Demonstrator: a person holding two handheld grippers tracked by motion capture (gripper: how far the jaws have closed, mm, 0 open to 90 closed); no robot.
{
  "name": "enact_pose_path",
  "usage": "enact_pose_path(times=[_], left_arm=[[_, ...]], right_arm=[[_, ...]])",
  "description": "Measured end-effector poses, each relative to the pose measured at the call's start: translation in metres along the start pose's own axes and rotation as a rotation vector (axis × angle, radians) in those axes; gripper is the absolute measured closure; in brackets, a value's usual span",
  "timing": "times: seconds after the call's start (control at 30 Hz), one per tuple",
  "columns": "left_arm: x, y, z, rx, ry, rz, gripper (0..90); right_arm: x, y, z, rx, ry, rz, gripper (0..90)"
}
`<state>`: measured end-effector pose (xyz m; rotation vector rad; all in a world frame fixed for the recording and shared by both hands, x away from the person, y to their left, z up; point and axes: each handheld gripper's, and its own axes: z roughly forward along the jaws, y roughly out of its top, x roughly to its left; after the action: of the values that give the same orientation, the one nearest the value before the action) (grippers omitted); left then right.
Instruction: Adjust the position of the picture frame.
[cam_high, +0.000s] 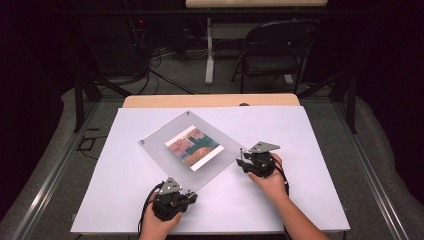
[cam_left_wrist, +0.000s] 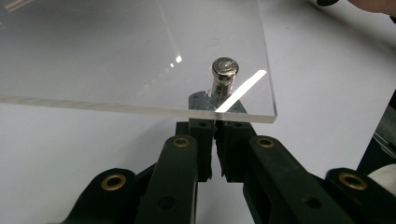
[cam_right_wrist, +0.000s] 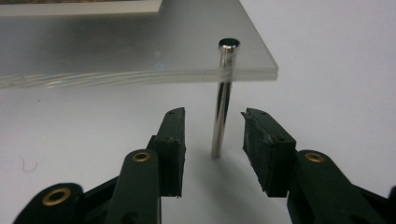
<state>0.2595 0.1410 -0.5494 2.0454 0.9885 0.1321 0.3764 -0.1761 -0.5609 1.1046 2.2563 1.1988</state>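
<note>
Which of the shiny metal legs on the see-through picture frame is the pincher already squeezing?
The corner leg nearest the person: the left gripper pinches it below the clear panel. The right gripper merely straddles its long leg, jaws apart.

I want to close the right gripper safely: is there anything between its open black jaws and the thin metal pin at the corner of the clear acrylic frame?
Nothing visible: the thin metal pin stands bare between the right gripper's open jaws.
</note>
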Motion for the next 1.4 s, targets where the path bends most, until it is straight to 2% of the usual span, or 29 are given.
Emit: enact_pose_path(times=[0.17,0.37,0.57,0.73,0.77,1.03,1.2,1.4], left_arm=[[0.005,-0.005,-0.011,-0.018,0.021,-0.033,85.5],[0.009,-0.008,-0.020,-0.038,0.046,-0.052,85.5],[0.010,-0.007,-0.020,-0.029,0.044,-0.039,85.5],[0.012,-0.005,-0.020,-0.034,0.032,-0.032,85.5],[0.013,-0.004,-0.020,-0.032,0.018,-0.032,85.5],[0.020,0.007,-0.014,-0.040,0.006,-0.027,85.4],[0.030,0.018,-0.008,-0.036,-0.004,-0.022,85.4],[0.047,0.032,0.002,-0.047,0.019,-0.030,85.4]], right_arm=[[0.002,0.008,0.009,0.005,0.072,-0.002,84.4],[0.008,0.015,0.009,0.008,0.106,-0.035,85.3],[0.011,0.016,0.008,0.010,0.099,-0.038,85.5],[0.011,0.016,0.002,0.000,0.091,-0.041,85.5],[0.011,0.016,0.001,0.001,0.089,-0.041,85.6],[0.007,0.007,-0.018,-0.010,0.068,-0.018,85.5],[0.006,-0.002,-0.034,-0.016,0.051,0.009,85.4],[0.014,-0.014,-0.055,-0.025,0.043,0.037,85.1]])
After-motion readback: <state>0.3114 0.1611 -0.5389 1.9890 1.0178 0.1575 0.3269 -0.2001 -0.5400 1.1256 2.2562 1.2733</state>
